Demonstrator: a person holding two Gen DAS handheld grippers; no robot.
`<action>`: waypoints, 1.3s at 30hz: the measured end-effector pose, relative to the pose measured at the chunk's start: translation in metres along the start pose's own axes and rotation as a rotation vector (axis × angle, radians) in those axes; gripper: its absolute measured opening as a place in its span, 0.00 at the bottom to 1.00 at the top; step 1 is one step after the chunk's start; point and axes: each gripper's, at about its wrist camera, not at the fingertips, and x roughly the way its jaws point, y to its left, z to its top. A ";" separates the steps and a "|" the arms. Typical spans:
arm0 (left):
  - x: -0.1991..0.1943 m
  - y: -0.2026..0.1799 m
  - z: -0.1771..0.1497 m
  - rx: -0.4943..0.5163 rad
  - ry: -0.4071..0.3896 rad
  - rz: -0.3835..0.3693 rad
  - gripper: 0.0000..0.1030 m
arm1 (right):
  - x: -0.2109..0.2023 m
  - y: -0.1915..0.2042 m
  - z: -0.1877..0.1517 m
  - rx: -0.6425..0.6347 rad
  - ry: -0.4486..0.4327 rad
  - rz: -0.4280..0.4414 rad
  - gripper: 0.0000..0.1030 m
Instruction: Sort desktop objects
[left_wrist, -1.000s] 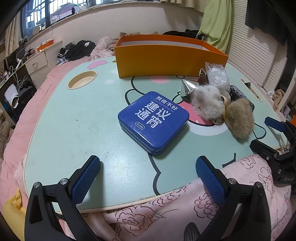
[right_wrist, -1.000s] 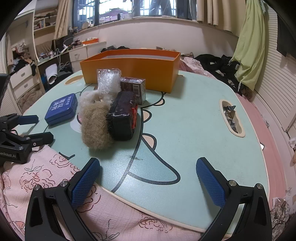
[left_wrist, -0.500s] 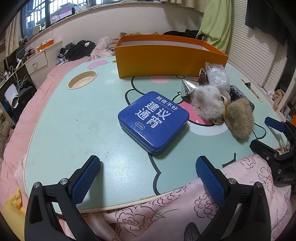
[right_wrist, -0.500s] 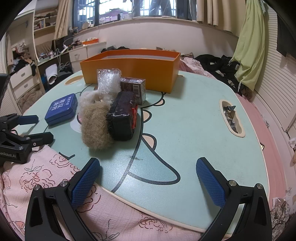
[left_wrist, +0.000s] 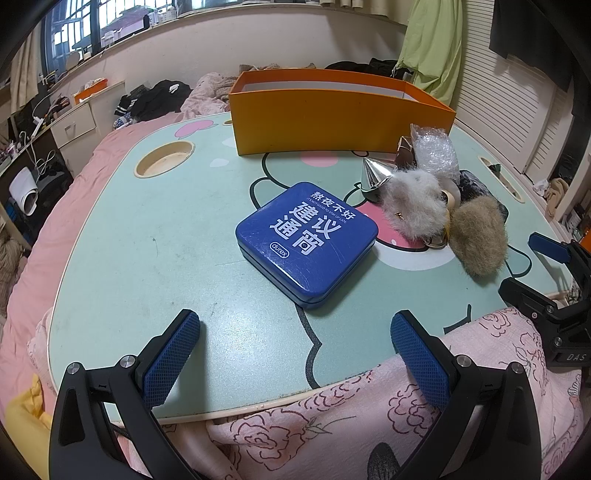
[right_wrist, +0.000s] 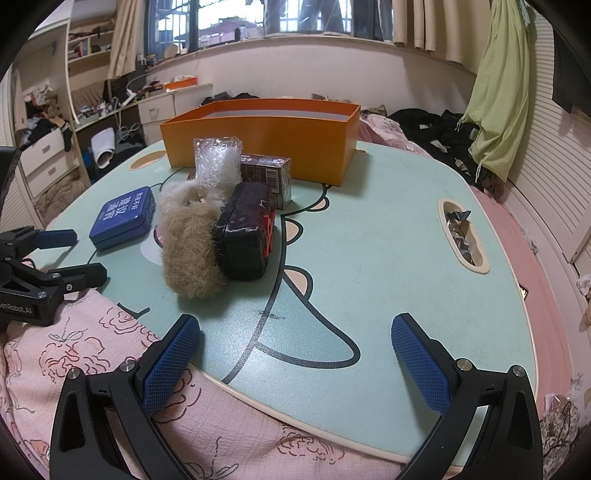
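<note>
- My left gripper (left_wrist: 295, 343) and right gripper (right_wrist: 295, 347) both gape, empty.
- The blue tin (left_wrist: 306, 238) lies just ahead of the left one; I'd straddle its edges squarely, then carry it to the orange box (left_wrist: 332, 118) beyond.
- The box's inside is hidden from me.

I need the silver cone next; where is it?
In the left wrist view, the silver cone lies right of centre on the table, between the blue tin and the bubble wrap.

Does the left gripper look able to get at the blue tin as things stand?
Probably yes: the left gripper is open, the blue tin lies straight ahead, and only bare table lies between them.
</note>
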 end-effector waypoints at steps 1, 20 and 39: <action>0.000 0.000 0.000 0.000 0.000 0.000 1.00 | 0.000 0.000 0.000 0.000 0.000 0.000 1.00; 0.000 0.001 0.000 0.005 -0.001 -0.004 1.00 | -0.004 0.000 0.004 0.000 -0.012 0.026 1.00; -0.002 0.001 -0.001 0.010 -0.001 -0.008 1.00 | 0.019 -0.006 0.070 0.123 -0.047 0.127 0.62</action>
